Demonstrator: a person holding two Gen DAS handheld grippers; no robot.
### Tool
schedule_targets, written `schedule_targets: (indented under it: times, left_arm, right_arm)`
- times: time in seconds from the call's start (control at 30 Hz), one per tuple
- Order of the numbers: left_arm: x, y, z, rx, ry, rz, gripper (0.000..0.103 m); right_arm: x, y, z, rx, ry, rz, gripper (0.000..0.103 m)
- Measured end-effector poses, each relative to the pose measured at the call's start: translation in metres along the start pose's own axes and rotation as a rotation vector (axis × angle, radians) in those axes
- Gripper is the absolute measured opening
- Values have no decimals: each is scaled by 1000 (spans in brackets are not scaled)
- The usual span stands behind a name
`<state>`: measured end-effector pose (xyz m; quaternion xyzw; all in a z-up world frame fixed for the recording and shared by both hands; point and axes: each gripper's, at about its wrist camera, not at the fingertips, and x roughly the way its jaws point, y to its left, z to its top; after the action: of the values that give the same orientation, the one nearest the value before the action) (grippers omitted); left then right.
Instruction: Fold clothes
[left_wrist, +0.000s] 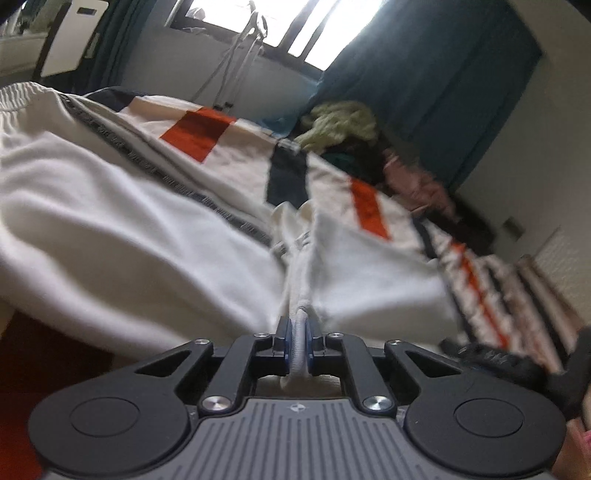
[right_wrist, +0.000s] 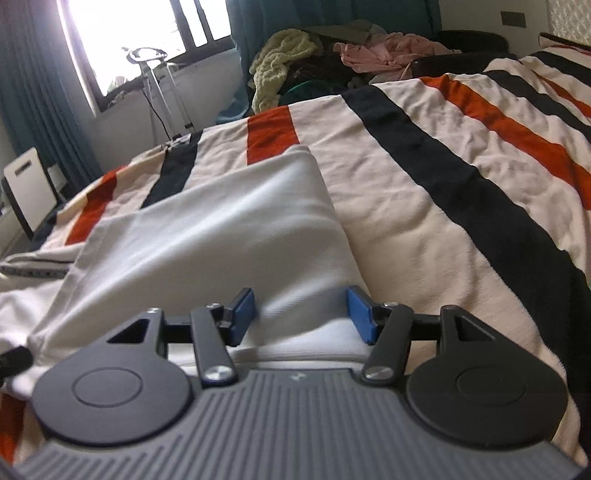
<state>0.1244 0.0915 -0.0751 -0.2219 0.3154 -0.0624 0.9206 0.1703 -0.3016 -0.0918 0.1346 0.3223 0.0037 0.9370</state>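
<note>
One garment in hand: white trousers (left_wrist: 122, 221) with a dark patterned side stripe, spread across a striped blanket (right_wrist: 424, 177) on the bed.
Left gripper (left_wrist: 298, 349): its blue pads are pinched together on a thick white edge of the trousers, likely a hem or cuff, with cloth bunching up from the grip.
Right gripper (right_wrist: 301, 317): its pads stand wide apart, either side of a white fold, gripping nothing; whether they touch the cloth I cannot tell.
Lie of the cloth: in the right wrist view a smooth white panel (right_wrist: 221, 229) lies flat with a straight edge and a square corner, which looks like a layer already doubled over.
Progress, as a judgement: the fold appears to be partway, with one end held and lifted and the rest lying loose and wrinkled.
Left to do: a heap of clothes (right_wrist: 295, 59) in yellow-green, pink and dark colours sits unfolded beyond the bed.
Blur: the left wrist view is smeared, so fine detail there is uncertain.
</note>
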Motion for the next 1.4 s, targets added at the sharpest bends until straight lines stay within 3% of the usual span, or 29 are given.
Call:
schedule_targets:
  times: [0.03, 0.07, 0.17, 0.2, 0.27, 0.3, 0.47, 0.53, 0.57, 0.93, 1.03, 1.1, 1.27, 1.33, 1.4]
  left_arm:
    - [-2, -1, -1, 6, 4, 9, 18]
    - [-3, -2, -2, 12, 9, 19, 32]
    - [-9, -4, -5, 29, 22, 47, 49]
    - [-16, 3, -2, 1, 19, 53, 51]
    - [-39, 27, 8, -103, -5, 79, 75]
    - [-49, 41, 13, -155, -11, 95, 81]
    - [-82, 123, 38, -454, -55, 171, 85]
    - [-82, 162, 44, -596, -71, 169, 85]
    - [-80, 169, 46, -612, -92, 175, 85]
    - [-50, 224, 76, -668, -320, 265, 80]
    - [-43, 240, 76, -715, -338, 289, 70]
    - [-41, 245, 81, -683, -356, 310, 68]
    - [-31, 238, 90, -551, -383, 408, 33]
    - [-34, 230, 94, -485, -395, 430, 29]
    - [-37, 219, 97, -435, -414, 443, 26]
  right_arm:
    - [0, 2, -1, -11, 0, -5, 59]
    - [0, 3, -1, -20, -1, -10, 59]
    - [-1, 4, -1, -26, -2, -15, 59]
    - [-2, 3, -1, -21, -2, -14, 59]
    - [-3, 2, -1, -10, -2, -20, 59]
    - [-4, 3, 0, -13, -1, -24, 59]
    - [-7, 5, -2, -27, 1, -33, 59]
    - [-8, 5, -3, -31, 1, -33, 59]
    - [-8, 6, -3, -31, 0, -32, 59]
    - [-12, 8, 2, -14, 6, -23, 59]
    - [-22, 11, 4, -11, -16, 19, 60]
    - [-25, 15, 2, -36, -22, 24, 60]
    - [-9, 26, -11, -120, 18, 29, 61]
    - [-1, 29, -18, -168, 27, 15, 62]
    - [1, 26, -18, -137, 21, 27, 64]
